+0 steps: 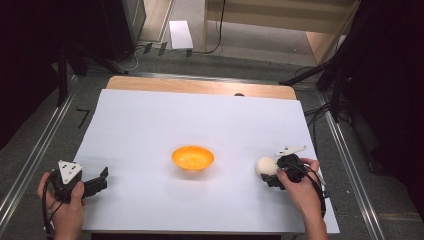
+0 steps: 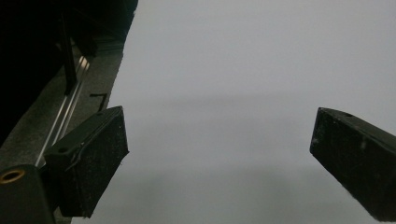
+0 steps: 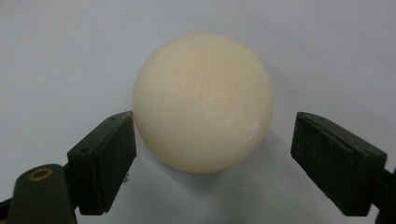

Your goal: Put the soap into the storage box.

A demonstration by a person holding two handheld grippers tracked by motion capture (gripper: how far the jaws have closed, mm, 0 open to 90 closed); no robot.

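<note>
A smooth cream ball [image 3: 204, 102] sits between the parted right tongs [image 3: 212, 161].

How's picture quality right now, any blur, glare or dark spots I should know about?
High view: even light on the white sheet, surroundings black. Left gripper view: soft, dim, jaws open over bare sheet. Right gripper view: sharp; cream ball casts a faint shadow, no glare.

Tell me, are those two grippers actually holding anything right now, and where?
Nothing is held yet. The right gripper is open around the cream ball; one jaw is at its side, the other stands apart. The left gripper is open over bare white table.
</note>
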